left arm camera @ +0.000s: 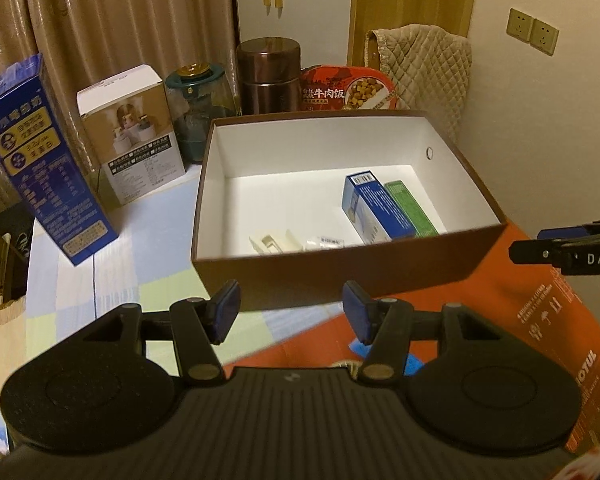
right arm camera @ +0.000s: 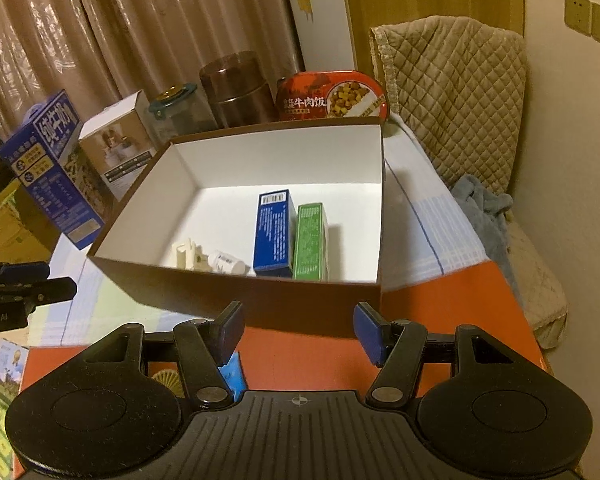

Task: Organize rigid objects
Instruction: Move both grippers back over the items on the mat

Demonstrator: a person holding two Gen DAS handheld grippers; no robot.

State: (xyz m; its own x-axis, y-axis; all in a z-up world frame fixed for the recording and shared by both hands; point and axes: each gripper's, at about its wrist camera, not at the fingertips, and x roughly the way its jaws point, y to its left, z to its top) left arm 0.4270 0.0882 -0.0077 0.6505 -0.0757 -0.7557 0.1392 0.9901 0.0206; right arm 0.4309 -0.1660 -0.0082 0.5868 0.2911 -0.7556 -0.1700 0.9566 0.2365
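Both the left gripper [left arm camera: 291, 312] and right gripper [right arm camera: 299, 332] hang open and empty just short of the brown box [left arm camera: 340, 276], where the blue carton [left arm camera: 374, 208] and green carton [left arm camera: 410, 208] lie lengthwise away; only the right view shows the white bottle [right arm camera: 228, 262] whole

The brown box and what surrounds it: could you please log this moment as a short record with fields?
container: brown box, white inside, open top
inside, side by side: blue carton, green carton
inside, near front wall: cream plastic piece, small white bottle
behind the box: blue milk carton, white product box, glass jar, brown canister, red meal tray
left gripper: open, empty
right gripper: open, empty
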